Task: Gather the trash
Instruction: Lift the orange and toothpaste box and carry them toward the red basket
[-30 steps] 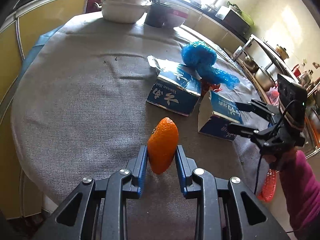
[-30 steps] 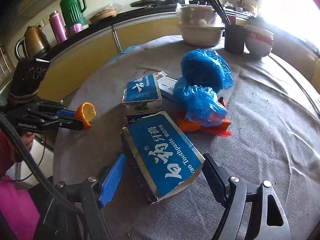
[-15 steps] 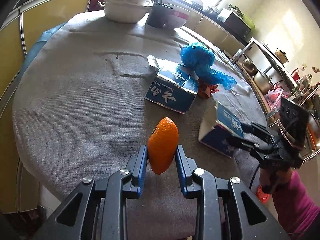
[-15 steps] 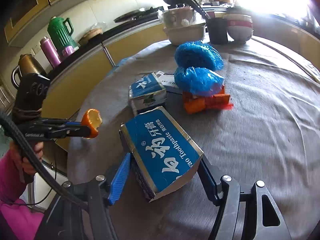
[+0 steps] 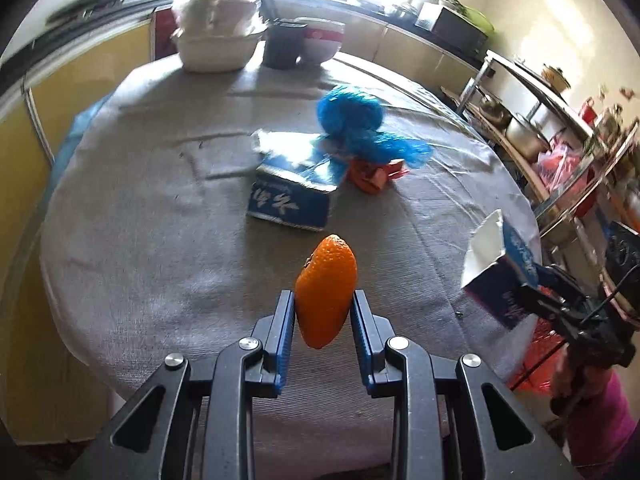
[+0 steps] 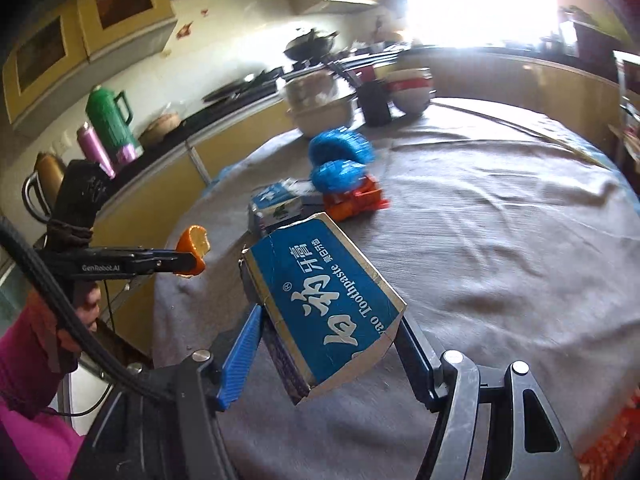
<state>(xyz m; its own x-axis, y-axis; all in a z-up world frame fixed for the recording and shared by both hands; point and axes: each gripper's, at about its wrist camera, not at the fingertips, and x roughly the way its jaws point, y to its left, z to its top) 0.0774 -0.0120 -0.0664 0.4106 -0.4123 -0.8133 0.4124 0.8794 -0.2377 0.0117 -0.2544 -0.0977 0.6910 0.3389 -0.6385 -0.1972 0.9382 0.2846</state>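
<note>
The left gripper (image 5: 324, 304) pinches an orange peel (image 5: 326, 290) between its blue pads, holding it above the near edge of the table (image 5: 140, 240). From the right wrist view the same gripper (image 6: 192, 258) shows at the table's left edge, the peel (image 6: 194, 242) showing its pale inner side.

The right gripper (image 6: 328, 344) clamps a blue toothpaste box (image 6: 320, 296) from both sides, lifted off the table (image 6: 500, 260) with its torn open end toward the camera. In the left wrist view that box (image 5: 500, 268) hangs at the table's right edge, with the right gripper (image 5: 536, 288) behind it.

Near the table's middle a second box (image 5: 288, 200) lies flat. Just behind it sit crumpled blue bags (image 5: 352, 120), and beside them, touching the bags, a red-orange wrapper (image 5: 376, 174). The right wrist view shows the same cluster: box (image 6: 276, 208), bags (image 6: 340, 156), wrapper (image 6: 356, 200).

At the table's far edge stand a stack of white bowls (image 5: 218, 40), a dark cup (image 5: 284, 46) and a red-banded bowl (image 5: 322, 40), all well apart from the trash.
</note>
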